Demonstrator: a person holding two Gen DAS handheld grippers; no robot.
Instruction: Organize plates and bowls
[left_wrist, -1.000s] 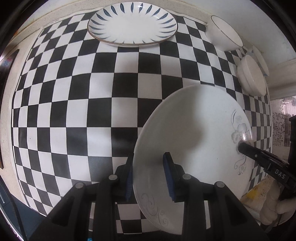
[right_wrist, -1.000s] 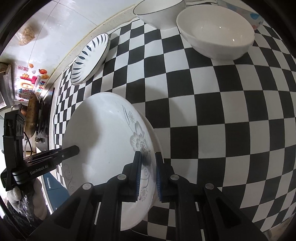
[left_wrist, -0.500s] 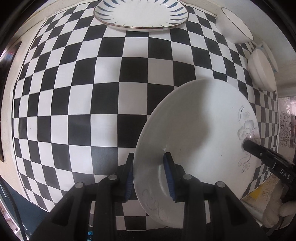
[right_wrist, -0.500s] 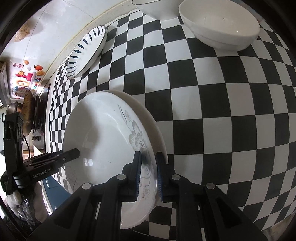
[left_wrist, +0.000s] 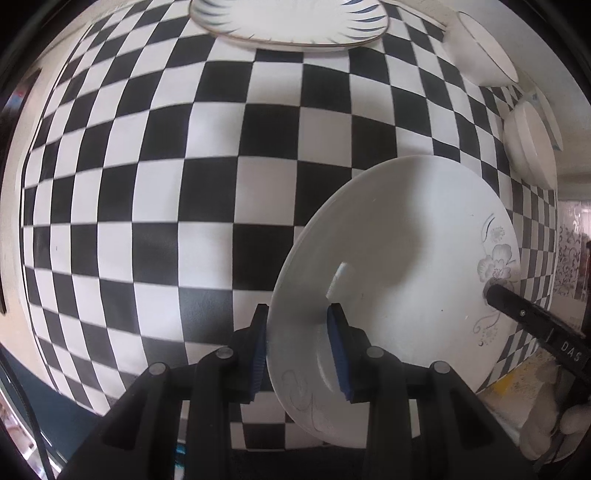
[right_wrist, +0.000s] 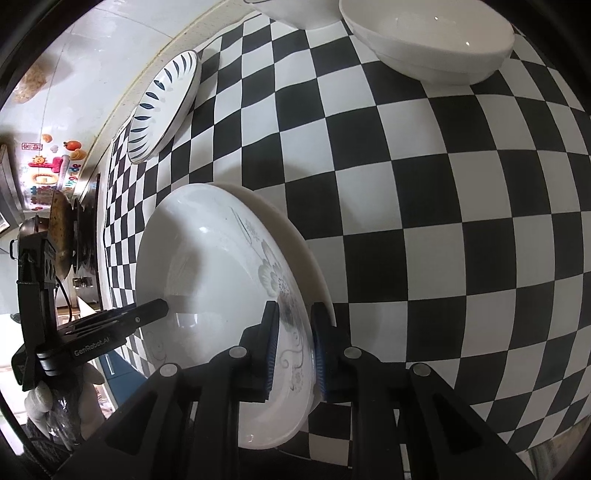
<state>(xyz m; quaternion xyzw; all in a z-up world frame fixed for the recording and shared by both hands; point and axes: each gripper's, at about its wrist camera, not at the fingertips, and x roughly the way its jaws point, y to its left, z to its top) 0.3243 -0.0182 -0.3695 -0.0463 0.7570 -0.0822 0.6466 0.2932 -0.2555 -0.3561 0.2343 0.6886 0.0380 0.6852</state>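
A white plate with a grey flower print (left_wrist: 399, 258) hangs tilted just above the checkered cloth (left_wrist: 184, 184), held from both sides. My left gripper (left_wrist: 297, 325) is shut on its near left rim, one pad under the rim and one inside. On the opposite, flowered rim (right_wrist: 280, 280), my right gripper (right_wrist: 293, 325) is shut, a blue pad on each side. Each gripper's fingertip shows in the other's view: the right gripper (left_wrist: 495, 291) and the left gripper (right_wrist: 162, 306). A blue-striped plate (left_wrist: 288, 22) lies at the cloth's far edge.
Two white bowls (left_wrist: 480, 51) (left_wrist: 532, 147) sit at the far right of the cloth; the nearer bowl (right_wrist: 428, 40) fills the top of the right wrist view. A pan on a stove (right_wrist: 61, 236) stands past the cloth's left end. A gloved hand (left_wrist: 546, 424) shows at the lower right.
Both views have tipped further down: the striped plate and the bowls slid toward the top edges. The flowered plate stays between both grippers' pads, slightly more tilted.
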